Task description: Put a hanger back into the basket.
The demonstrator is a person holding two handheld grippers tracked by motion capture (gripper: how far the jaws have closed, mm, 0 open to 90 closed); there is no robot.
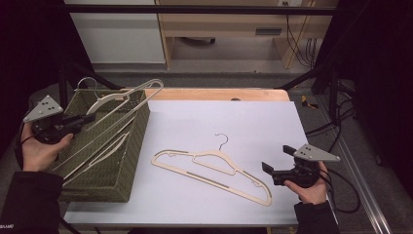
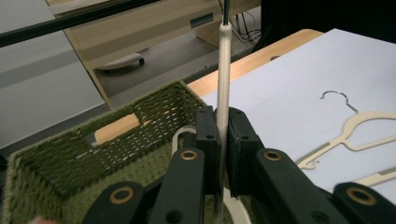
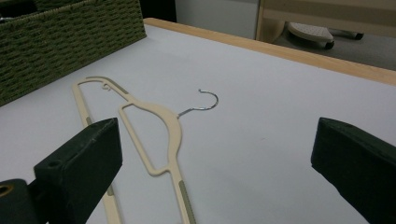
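Note:
A cream hanger (image 1: pixel 108 101) with a metal hook leans tilted inside the green woven basket (image 1: pixel 129 165) at the table's left. My left gripper (image 1: pixel 90 117) is shut on it from the left side. In the left gripper view the jaws (image 2: pixel 223 122) pinch a thin cream bar of that hanger (image 2: pixel 224 70), which rises straight up. A second cream hanger (image 1: pixel 214 168) lies flat on the white table top in the middle. My right gripper (image 1: pixel 277 159) stands open just right of that flat hanger (image 3: pixel 159 112), with nothing between its wide jaws (image 3: pixel 217 163).
More cream hangers (image 1: pixel 100 153) lie in the bottom of the basket (image 2: pixel 70 158). The white sheet (image 1: pixel 253 122) covers the table, with a wooden edge (image 1: pixel 219 93) at the back. Black frame bars and cables stand at the right.

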